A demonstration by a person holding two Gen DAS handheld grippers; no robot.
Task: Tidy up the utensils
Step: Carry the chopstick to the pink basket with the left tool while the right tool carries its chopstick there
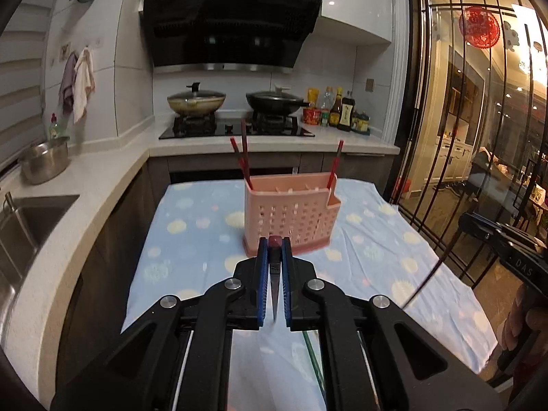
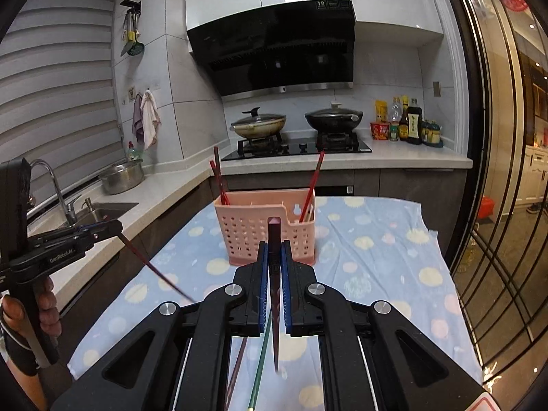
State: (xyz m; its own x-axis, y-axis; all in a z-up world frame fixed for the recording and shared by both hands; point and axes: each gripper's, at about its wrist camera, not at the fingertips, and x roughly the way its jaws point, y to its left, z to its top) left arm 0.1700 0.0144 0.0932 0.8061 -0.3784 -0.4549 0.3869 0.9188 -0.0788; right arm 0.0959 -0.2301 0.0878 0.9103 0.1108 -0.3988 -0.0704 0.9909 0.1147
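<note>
Left hand-held gripper (image 1: 274, 244) clamped on a dark red chopstick (image 1: 275, 281), tip end toward the lens. Right hand-held gripper (image 2: 274, 245) pinching another chopstick (image 2: 274, 274) the same way. Pink holder (image 1: 291, 217) at 12 o'clock of both, standing on the tabletop (image 1: 191, 233) with its blue spotted cloth. Two red chopsticks (image 1: 244, 161) upright at its 9 o'clock end, one (image 1: 334, 167) at the 3 o'clock end.

"19" on range hood (image 2: 270, 44), "GenRobot.AI" on left tool (image 2: 113, 229)
</note>
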